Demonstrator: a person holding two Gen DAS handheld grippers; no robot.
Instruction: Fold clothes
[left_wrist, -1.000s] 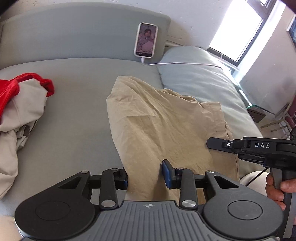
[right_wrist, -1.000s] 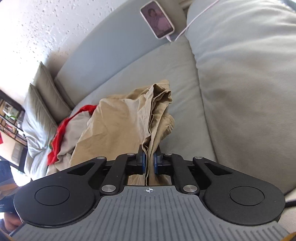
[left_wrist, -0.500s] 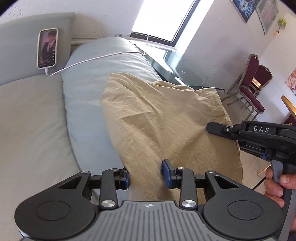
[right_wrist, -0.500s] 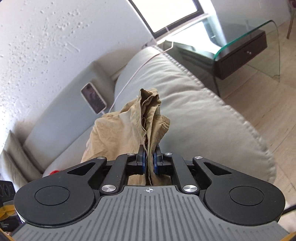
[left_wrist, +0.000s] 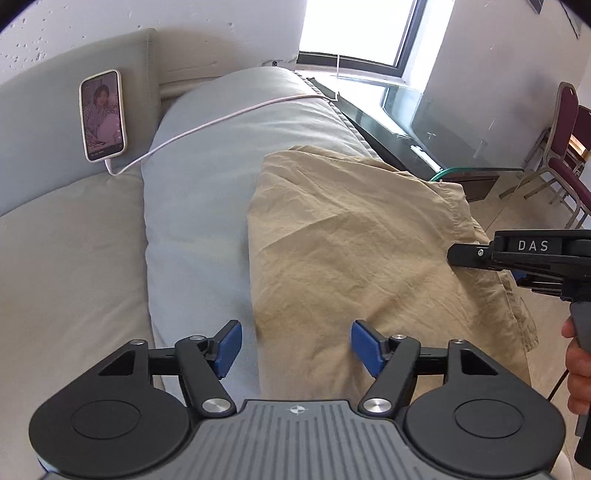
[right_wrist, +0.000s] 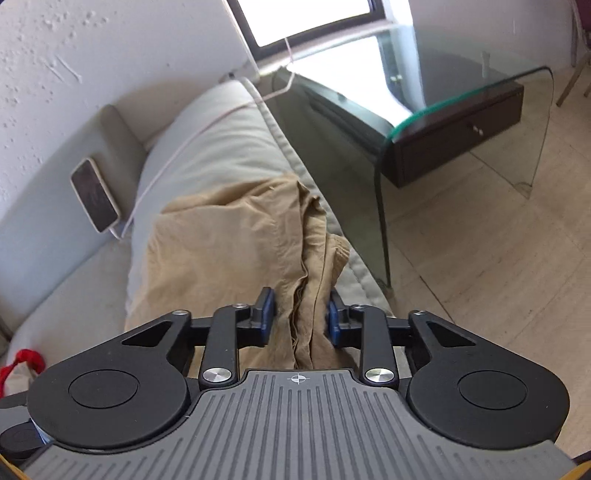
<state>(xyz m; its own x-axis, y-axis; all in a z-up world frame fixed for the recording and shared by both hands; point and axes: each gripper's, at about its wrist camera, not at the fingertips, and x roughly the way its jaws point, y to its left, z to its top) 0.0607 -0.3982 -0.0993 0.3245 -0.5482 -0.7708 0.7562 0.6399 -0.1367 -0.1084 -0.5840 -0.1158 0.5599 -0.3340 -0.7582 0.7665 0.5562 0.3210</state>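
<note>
A folded tan garment (left_wrist: 354, 251) lies draped over the grey sofa armrest (left_wrist: 207, 192); it also shows in the right wrist view (right_wrist: 229, 243). My left gripper (left_wrist: 295, 349) is open at the garment's near left edge, its blue pads apart and holding nothing. My right gripper (right_wrist: 301, 319) is open, with the garment's bunched edge lying loose between its pads. In the left wrist view the right gripper (left_wrist: 517, 254) sits at the garment's right edge.
A phone (left_wrist: 102, 115) leans on the sofa back with a white cable (left_wrist: 221, 118) running over the armrest. A glass side table (right_wrist: 443, 122) stands right of the sofa on the tiled floor. Red and beige clothes (right_wrist: 22, 365) lie at far left. Maroon chairs (left_wrist: 565, 147) stand at the right.
Both grippers carried the tan garment right onto the armrest and set it down. The left gripper opened wider and the right gripper, shut on the bunched edge before, has opened.
</note>
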